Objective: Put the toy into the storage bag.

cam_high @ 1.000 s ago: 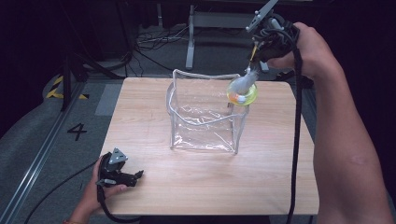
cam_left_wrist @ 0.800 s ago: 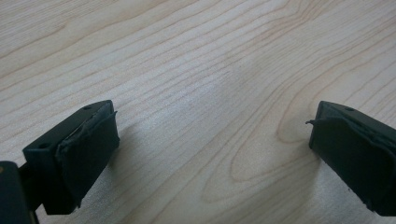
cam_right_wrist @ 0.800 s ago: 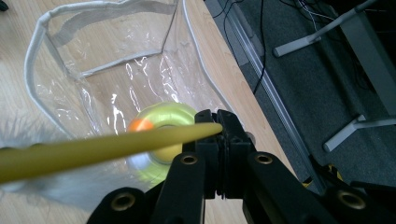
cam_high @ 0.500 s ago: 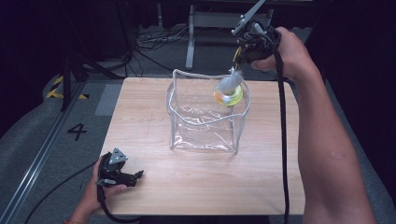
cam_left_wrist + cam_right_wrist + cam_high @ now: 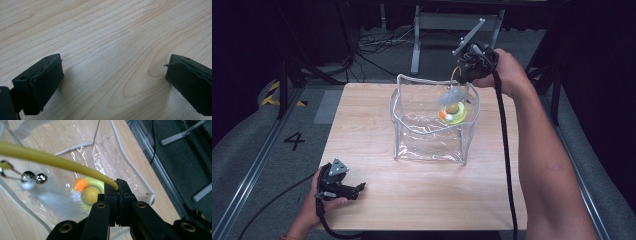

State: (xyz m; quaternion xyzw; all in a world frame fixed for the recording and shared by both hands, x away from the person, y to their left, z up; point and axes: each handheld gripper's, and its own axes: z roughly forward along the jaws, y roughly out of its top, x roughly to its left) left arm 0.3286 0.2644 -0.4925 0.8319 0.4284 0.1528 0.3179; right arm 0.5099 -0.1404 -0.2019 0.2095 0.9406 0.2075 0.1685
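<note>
A clear plastic bag (image 5: 412, 142) stands open on the wooden table (image 5: 362, 125). Above its far right corner, my right gripper (image 5: 459, 75) is shut on a thin yellow wand (image 5: 55, 161). From the wand hang two small silver bells (image 5: 35, 177), a pale feather (image 5: 57, 200) and a yellow disc (image 5: 454, 114) with an orange ball (image 5: 80, 184). The dangling end sits inside the bag's mouth. My left gripper (image 5: 357, 189) rests on the table's front left, jaws wide open, with bare wood between them (image 5: 113, 75).
Behind the table stand a metal frame's legs (image 5: 416, 45) and floor cables (image 5: 372, 47). A "4" mark (image 5: 294, 141) and yellow-black tape (image 5: 274, 95) lie on the floor at left. Bare wood spreads in front of the bag.
My right gripper has moved left and forward over the bag, carrying the wand; the feather and disc have swung from the bag's right rim into its mouth. The left gripper has stayed put.
</note>
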